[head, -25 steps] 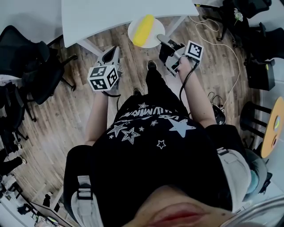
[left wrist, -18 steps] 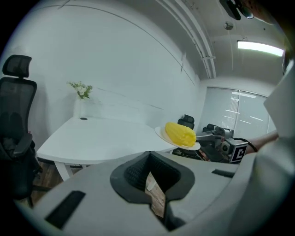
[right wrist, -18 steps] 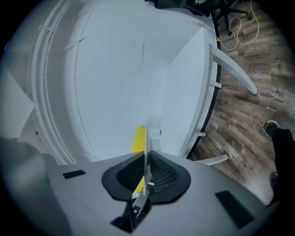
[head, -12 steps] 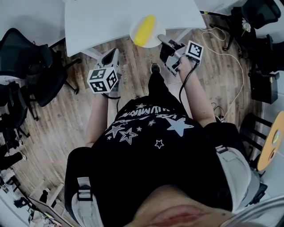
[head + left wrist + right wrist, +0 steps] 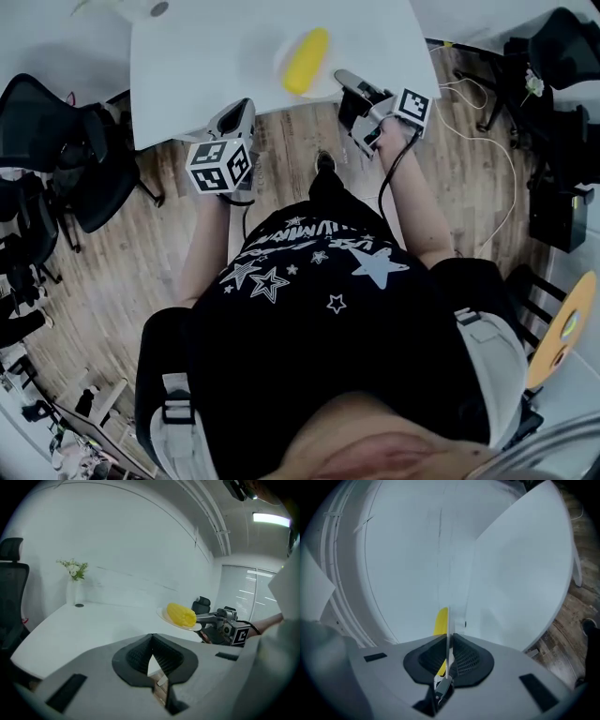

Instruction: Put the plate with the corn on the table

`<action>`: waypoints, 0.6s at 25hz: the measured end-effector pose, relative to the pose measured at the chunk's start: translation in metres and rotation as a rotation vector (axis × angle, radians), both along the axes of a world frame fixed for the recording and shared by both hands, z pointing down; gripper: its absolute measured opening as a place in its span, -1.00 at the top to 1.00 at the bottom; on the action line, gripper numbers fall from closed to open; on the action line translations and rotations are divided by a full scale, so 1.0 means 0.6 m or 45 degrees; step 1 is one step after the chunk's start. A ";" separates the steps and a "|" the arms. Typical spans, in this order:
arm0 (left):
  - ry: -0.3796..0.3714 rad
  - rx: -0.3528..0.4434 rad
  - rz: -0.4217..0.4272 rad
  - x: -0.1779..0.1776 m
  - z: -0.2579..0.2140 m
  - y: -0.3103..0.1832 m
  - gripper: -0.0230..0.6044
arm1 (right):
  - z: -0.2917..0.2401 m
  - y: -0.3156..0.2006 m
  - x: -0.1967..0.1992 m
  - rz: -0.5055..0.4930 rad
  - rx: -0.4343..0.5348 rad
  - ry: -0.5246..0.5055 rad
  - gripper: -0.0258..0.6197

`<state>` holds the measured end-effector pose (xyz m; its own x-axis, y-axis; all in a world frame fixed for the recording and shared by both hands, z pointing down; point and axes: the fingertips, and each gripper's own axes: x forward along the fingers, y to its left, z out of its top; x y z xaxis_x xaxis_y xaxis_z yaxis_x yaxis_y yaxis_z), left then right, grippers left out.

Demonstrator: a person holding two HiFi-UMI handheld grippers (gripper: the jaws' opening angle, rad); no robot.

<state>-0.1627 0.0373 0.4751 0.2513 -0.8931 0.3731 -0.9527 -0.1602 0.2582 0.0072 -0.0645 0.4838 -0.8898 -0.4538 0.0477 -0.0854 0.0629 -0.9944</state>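
Up at the top middle of the head view, the plate (image 5: 327,86) with the corn cob (image 5: 307,61) hangs over the near edge of the white table (image 5: 187,56). From the left gripper view it looks like it's in the air, not resting on the tabletop yet.

The right gripper (image 5: 344,80) has it by the rim on the near side. In the right gripper view its jaws are nearly closed, pinching the thin plate edge, with the yellow cob just beyond. The left gripper (image 5: 239,112) sits lower left of the plate, jaws pressed together with nothing in them.

My take on handling: the plate is stiff, thin and smooth, so that rim is probably slippery. One-sided rim grip means all the weight hangs off the pinch. Can't tell if it's ceramic or plastic, so I'd treat it as breakable. The cob is round and loose, so any tilt could roll it off. Keep it level, lower it flat, and only let go once the bottom is on the table.
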 end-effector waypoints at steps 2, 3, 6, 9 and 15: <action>-0.002 -0.004 -0.009 0.006 -0.003 -0.035 0.91 | -0.004 -0.040 0.006 -0.006 0.012 0.005 0.83; -0.002 -0.007 -0.012 0.009 -0.005 -0.052 0.91 | -0.007 -0.058 0.009 -0.011 0.021 0.008 0.83; -0.002 -0.014 -0.017 0.021 -0.007 -0.101 0.91 | -0.013 -0.107 0.021 -0.021 0.032 0.005 0.83; -0.003 -0.014 -0.016 0.031 -0.010 -0.142 0.91 | -0.017 -0.146 0.030 -0.018 0.031 -0.012 0.83; -0.012 -0.005 -0.017 0.051 -0.019 -0.214 0.90 | -0.025 -0.218 0.054 -0.009 0.039 -0.025 0.83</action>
<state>-0.1323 -0.0909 0.4634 0.2361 -0.8948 0.3790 -0.9571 -0.1467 0.2501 0.0398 -0.1952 0.4685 -0.8935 -0.4488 0.0161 -0.0652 0.0942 -0.9934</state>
